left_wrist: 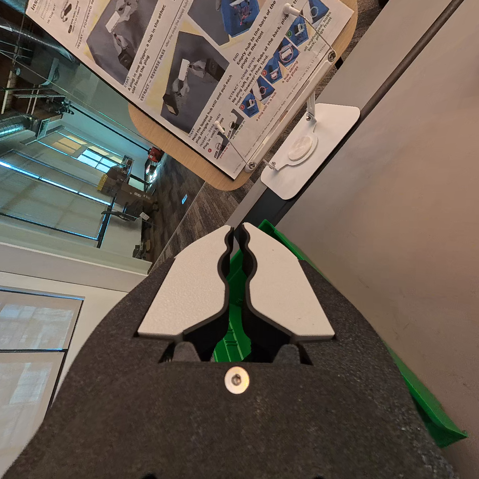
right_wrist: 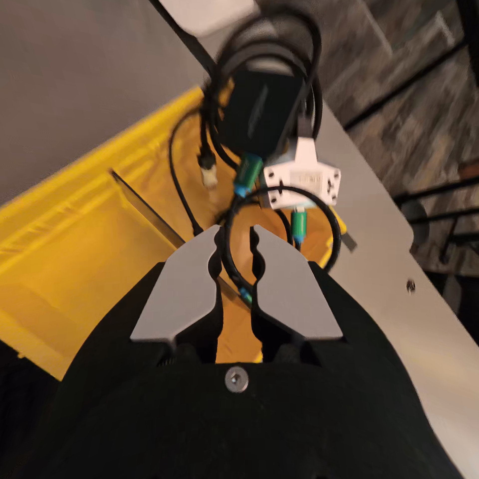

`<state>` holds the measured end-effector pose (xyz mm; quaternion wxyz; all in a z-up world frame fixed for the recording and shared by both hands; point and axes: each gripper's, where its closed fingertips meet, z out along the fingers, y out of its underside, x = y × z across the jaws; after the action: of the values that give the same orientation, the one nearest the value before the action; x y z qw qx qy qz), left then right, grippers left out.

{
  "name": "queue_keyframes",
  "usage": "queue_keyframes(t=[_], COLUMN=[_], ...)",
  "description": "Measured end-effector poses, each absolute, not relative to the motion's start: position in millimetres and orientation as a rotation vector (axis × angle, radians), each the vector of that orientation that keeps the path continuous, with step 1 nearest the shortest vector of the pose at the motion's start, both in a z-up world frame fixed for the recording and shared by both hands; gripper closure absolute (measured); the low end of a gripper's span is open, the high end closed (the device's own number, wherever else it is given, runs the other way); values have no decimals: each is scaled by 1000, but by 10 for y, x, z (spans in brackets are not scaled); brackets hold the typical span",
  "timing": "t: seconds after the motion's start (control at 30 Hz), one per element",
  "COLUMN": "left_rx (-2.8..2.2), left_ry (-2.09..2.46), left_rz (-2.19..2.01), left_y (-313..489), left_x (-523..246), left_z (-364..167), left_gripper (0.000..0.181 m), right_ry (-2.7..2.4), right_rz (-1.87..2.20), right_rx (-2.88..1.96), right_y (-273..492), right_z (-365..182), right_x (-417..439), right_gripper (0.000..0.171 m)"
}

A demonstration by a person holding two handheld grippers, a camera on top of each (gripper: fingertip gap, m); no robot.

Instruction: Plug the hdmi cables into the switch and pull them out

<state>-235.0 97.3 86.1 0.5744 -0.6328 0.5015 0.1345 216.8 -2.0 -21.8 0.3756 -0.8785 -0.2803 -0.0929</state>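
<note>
Between the right gripper's (right_wrist: 234, 228) parted jaws loops a black cable (right_wrist: 228, 255).

We see the left wrist view sharp and evenly lit, daylight glowing cool through the windows (left_wrist: 59, 186), with straight lines bowing near the edges. The right wrist view is dimmer and warmer, smeared by motion blur: the cables (right_wrist: 259, 77) and black box (right_wrist: 259, 116) lose their outlines.

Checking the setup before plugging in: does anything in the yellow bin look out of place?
Yes. The black cables lie tangled over the black box and white adapter in the yellow plastic bin; one loop spills over its rim onto the table.
</note>
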Motion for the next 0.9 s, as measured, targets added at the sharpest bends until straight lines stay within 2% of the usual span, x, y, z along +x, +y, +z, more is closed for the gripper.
queue_keyframes(t=[0.1,0.2,0.27,0.37,0.4,0.43,0.77,0.9], left_rx=[-1483,-1481,-1478,-1477,-1478,-1478,-1474,-1479], left_ry=[1176,1181,1184,1189,1190,1189,1196,1195], left_rz=[316,318,317,318,319,319,317,329], left_y=[974,969,965,966,968,971,968,984], left_x=[-2349,-2335,-2323,-2317,-2318,-2322,-2286,-2305], left_z=[859,852,850,842,840,840,824,815], left_gripper=[178,178,178,178,178,178,178,178], right_ry=[-763,-559,-471,-438,-462,-506,-625,-669], right_rz=[-305,-278,-175,-326,-349,-331,-336,-376], right_rx=[-2068,-1933,-1935,-2048,-2055,-2050,-2074,-2018], right_y=[200,568,744,863,873,869,810,763], right_z=[26,252,164,-115,-161,-193,-330,-214], right_x=[1995,1968,1918,2113,2115,2058,1977,2007], right_gripper=[148,134,127,120,122,134,135,137])
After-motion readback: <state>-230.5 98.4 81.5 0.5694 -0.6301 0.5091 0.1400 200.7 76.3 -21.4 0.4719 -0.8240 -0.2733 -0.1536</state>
